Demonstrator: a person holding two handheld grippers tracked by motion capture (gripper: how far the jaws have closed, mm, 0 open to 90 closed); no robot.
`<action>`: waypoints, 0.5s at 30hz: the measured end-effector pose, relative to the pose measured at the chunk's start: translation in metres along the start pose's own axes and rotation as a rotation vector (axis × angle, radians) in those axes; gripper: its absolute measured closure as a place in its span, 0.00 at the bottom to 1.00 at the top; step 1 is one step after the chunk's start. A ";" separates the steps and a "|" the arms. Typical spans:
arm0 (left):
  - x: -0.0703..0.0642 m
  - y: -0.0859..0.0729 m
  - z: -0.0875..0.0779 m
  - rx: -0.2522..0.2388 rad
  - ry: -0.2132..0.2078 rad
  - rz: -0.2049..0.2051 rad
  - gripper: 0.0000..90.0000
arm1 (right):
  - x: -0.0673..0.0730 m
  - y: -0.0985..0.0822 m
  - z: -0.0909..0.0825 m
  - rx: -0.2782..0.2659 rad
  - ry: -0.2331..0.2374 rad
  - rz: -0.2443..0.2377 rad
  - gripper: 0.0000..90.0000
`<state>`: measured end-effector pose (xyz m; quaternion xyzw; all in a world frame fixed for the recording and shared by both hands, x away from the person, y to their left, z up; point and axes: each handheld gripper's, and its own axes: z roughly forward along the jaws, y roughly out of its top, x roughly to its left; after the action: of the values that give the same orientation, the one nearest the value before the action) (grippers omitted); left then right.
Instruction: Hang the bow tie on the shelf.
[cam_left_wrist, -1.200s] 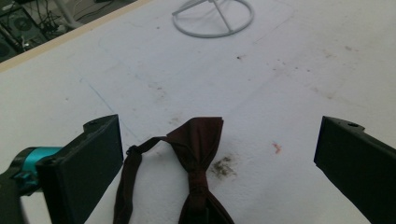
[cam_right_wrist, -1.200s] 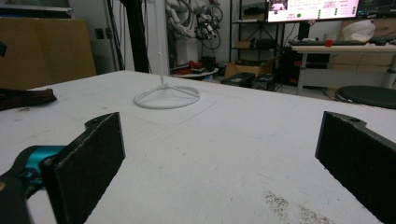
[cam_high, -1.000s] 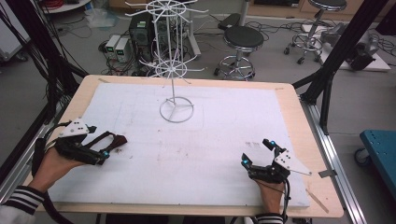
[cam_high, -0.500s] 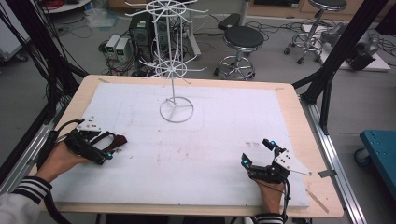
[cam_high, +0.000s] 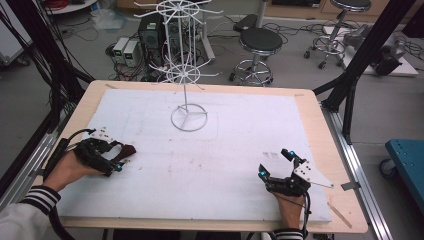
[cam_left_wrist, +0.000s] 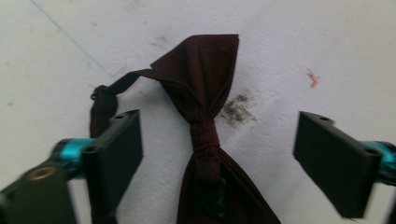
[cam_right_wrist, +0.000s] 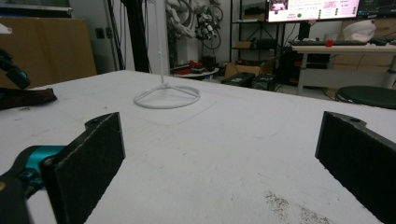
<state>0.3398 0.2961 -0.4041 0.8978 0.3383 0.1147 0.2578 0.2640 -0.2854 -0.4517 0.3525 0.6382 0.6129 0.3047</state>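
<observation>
A dark maroon bow tie (cam_left_wrist: 201, 88) lies flat on the white table cover (cam_high: 225, 150), near its left edge (cam_high: 128, 150). My left gripper (cam_high: 119, 161) is lowered over it. In the left gripper view the knot sits between the two black pads (cam_left_wrist: 119, 144) of my left gripper (cam_left_wrist: 219, 128), with a gap on each side. The jaws have just been closing, and neither pad touches the cloth. My right gripper (cam_high: 273, 163) rests near the front right of the table, open with nothing between its pads (cam_right_wrist: 219, 154).
A white wire display stand (cam_high: 188, 118) with spoked arms rises from a ring base at the back centre, also seen as the stand (cam_right_wrist: 166, 97) in the right gripper view. Stools, computers and cables stand on the floor beyond the table.
My left gripper has shifted a little toward the bow tie and sunk onto it, and its jaws stand narrower. The right hand has kept still.
</observation>
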 end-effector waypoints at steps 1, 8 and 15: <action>-0.001 0.000 0.001 0.007 0.005 -0.004 0.22 | 0.000 0.000 0.000 0.001 0.000 0.000 0.01; 0.005 0.000 0.005 0.041 0.003 -0.033 0.34 | 0.000 0.000 0.000 0.001 0.001 0.001 0.01; 0.006 0.000 0.007 0.070 0.004 -0.045 0.49 | 0.000 0.000 0.000 0.001 0.001 0.000 0.01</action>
<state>0.3465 0.2974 -0.4101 0.8982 0.3627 0.0986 0.2281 0.2640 -0.2854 -0.4517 0.3522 0.6386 0.6128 0.3042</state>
